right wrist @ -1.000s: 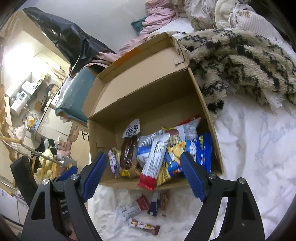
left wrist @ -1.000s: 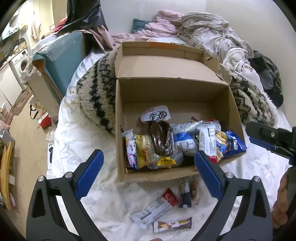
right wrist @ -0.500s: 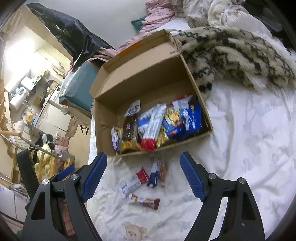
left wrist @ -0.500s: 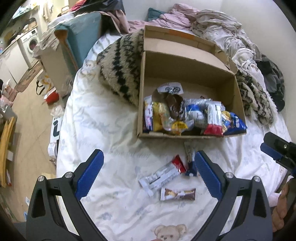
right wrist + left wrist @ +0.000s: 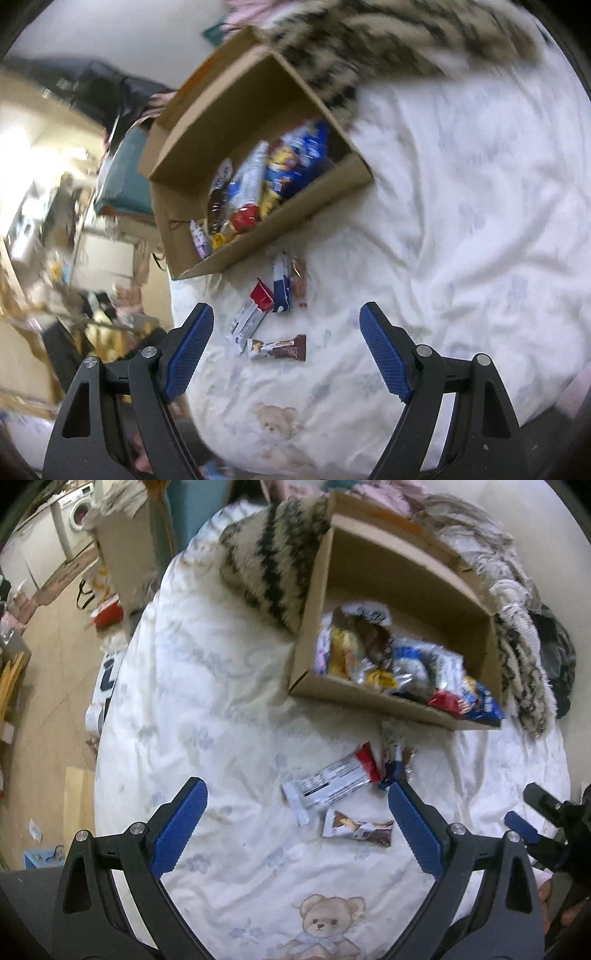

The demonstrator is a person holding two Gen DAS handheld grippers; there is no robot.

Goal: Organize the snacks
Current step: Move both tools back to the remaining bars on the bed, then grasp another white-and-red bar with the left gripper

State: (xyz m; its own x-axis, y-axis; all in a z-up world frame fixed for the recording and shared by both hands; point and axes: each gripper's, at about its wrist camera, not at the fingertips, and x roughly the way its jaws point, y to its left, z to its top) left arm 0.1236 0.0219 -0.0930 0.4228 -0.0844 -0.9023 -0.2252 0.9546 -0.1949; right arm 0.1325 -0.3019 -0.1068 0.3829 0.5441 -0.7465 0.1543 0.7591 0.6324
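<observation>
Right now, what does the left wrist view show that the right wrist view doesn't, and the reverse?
Only the left wrist view: a washing machine at top left, and the right tool at its right edge. Only the right wrist view: a dark bag behind the cardboard box. Both show the box of snacks, the brown bar, the white-and-red bar on the bedsheet, and open, empty jaws.

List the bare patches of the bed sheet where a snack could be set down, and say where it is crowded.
Free: the sheet left of the cardboard box, and the stretch between the loose snack bars and the printed bear. In the right view, the sheet right of the box is bare too. Crowded: inside the box, and just below its front wall.
</observation>
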